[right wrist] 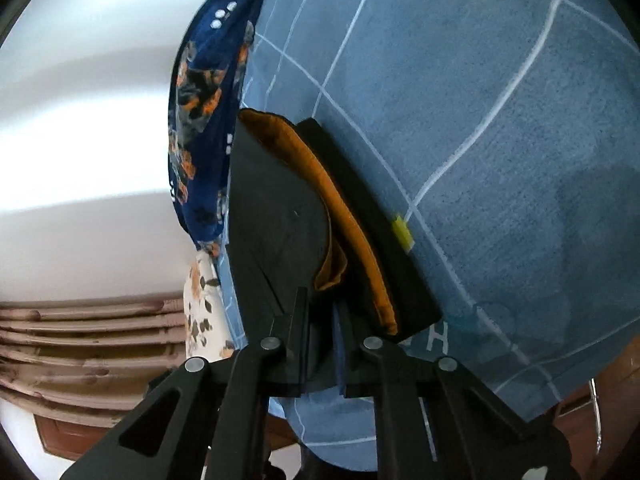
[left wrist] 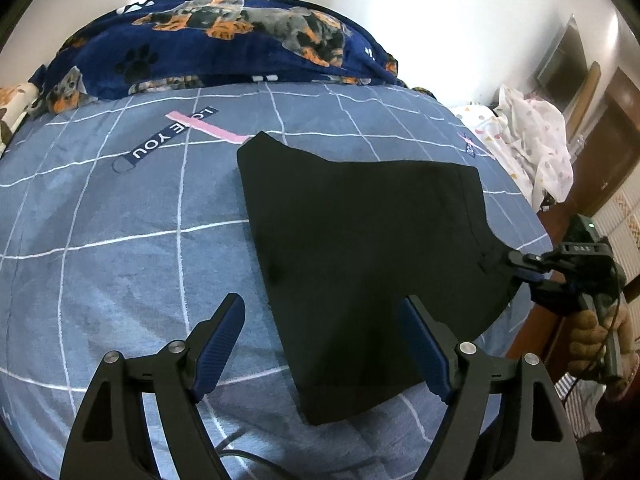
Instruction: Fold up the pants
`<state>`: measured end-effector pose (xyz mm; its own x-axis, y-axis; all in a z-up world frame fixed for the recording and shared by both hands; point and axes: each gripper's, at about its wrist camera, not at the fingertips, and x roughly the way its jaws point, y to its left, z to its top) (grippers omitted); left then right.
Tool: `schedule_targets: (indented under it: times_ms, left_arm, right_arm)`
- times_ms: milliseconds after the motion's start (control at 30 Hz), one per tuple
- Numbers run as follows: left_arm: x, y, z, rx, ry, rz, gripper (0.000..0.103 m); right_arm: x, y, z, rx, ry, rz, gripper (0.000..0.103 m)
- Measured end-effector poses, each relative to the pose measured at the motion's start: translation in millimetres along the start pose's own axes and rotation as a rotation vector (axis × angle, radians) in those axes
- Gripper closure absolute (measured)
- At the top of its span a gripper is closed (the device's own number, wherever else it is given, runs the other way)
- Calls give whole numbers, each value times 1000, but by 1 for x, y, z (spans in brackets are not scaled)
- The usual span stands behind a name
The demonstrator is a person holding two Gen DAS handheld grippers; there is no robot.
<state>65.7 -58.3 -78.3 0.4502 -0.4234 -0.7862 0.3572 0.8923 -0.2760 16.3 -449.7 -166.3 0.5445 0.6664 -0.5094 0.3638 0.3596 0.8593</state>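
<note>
Black pants (left wrist: 360, 264) lie partly folded on the bed (left wrist: 120, 240), on its blue checked cover, nearer the bed's right edge than its middle, with a dog-print blanket (left wrist: 224, 40) heaped beyond them at the head of the bed. The right gripper (left wrist: 520, 262) has its jaws closed on the pants' right-hand corner, lifting that edge slightly; the right wrist view shows black cloth and an orange lining (right wrist: 340, 216) drawn into the narrow gap. The left gripper (left wrist: 320, 344) hovers above the pants' near edge with jaws wide, one finger over the cloth and one over the bed cover, holding nothing. Likely risks: the pinch takes only a small bite of corner, so a pull could slip it free; with only one corner held, the fold could drag askew or bunch; the lining may trail out. The person's right hand (left wrist: 592, 340) grips its handle beside the bed's right edge, pointing inward across it; the left gripper tilts steeply downward.
</note>
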Motion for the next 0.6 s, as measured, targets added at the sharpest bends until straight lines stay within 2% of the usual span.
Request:
schedule_targets:
  times_ms: [133,200,333,433,600]
  left_arm:
    - [-5,-1,3,0,-14,-13,23]
    - [-2,-4,3,10,-6,-14,22]
    - [10,-12,0,38,29,-6,22]
    - [17,-16,-3,60,45,0,22]
    - [37,-13,-7,71,91,16,22]
  right_arm:
    - [-24,16,-19,-32,-34,37,94]
    - [-33,18,-28,-44,-36,25,95]
    - [-22,-12,-34,36,-10,-23,96]
    - [-13,-32,-32,96,-2,1,97]
    - [-13,-35,-30,128,9,34,97]
